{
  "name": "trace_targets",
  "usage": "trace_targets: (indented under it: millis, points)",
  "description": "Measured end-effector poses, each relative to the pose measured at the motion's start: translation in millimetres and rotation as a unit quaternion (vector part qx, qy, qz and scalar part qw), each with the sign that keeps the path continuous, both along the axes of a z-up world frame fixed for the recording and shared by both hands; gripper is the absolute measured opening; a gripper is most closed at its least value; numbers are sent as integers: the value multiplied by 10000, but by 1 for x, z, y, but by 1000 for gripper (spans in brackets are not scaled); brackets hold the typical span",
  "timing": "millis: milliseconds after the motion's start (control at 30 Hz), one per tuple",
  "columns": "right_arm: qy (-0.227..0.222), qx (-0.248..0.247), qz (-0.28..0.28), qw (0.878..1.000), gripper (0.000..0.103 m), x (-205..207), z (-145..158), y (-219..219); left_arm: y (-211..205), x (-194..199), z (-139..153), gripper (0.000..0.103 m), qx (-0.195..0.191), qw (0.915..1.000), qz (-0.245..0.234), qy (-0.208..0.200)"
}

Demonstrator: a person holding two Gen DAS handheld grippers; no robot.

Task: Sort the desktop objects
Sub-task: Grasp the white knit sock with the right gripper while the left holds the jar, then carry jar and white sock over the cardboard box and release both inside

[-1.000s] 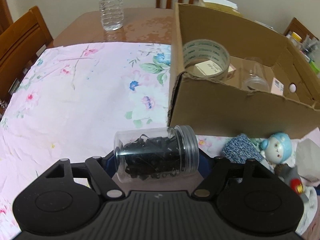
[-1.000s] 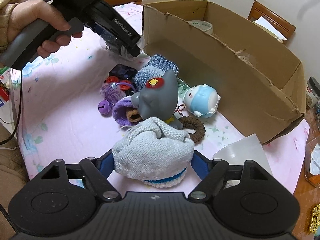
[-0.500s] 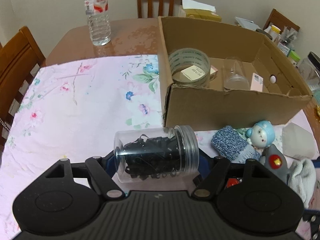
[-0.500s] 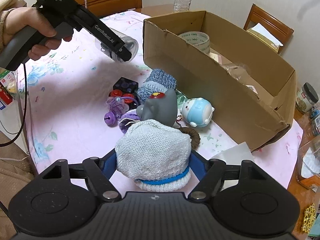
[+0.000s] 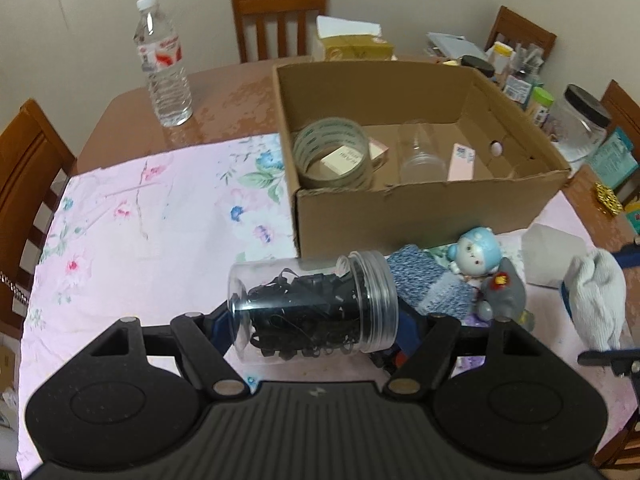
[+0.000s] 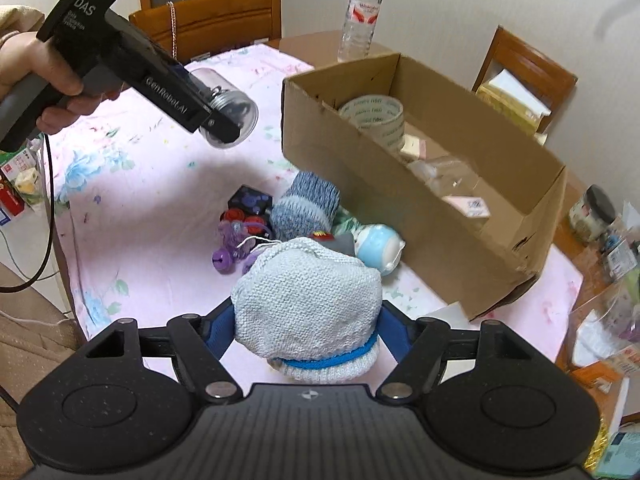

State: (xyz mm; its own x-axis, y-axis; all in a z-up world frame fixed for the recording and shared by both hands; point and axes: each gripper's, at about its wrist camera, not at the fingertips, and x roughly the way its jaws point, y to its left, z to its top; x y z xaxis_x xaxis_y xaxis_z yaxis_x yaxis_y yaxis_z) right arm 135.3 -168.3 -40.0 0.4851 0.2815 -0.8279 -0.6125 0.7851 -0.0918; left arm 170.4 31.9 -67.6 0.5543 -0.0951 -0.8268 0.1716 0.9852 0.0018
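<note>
- A clear jar [image 5: 312,312] of black bits is pinched sideways across the left hand-held gripper [image 5: 316,320], lid toward the right pad, and is held above the flowered cloth of the table [image 5: 132,240], short of the cardboard box [image 5: 420,216].
- A pale knitted hat [image 6: 308,316] is clamped between the pads of the right hand-held gripper [image 6: 306,328] and is held clear of the table, over the pile of small things beside the box.
- A tape roll [image 5: 332,154], a clear cup [image 5: 422,152] and a pink card are already seen inside the box, so free floor is judged to lie toward its right end.
- The jar is best carried over the near wall with room to spare, since a knock on the rim could shift the light box.
- It is better lowered to the box floor before the pads are parted; a round jar dropped on its side is likely to roll into the cup.
- The two loads are best delivered one at a time, so that the grippers are not crossed above the box.
- The soft hat is judged safe to drop from low.
</note>
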Motion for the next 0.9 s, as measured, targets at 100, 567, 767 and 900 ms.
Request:
trace_targets:
  millis: [100,567,767,900]
  points:
    - [-105,-68,62,9999,77,0,9,1,-4,-2,6,75,6,9999,-140,-44]
    - [-471,-322,27,9984,77,25,32,-3,-27,10,40,75,48,9962,-743,-461]
    - [-642,-317,-56,9974,77,45,45,-8,-40,31,56,75,-20,9939,-892,-654]
    - [-726,-355,-76,9967,77,57,49,-11,-50,45,63,76,-20,9921,-1006,-752]
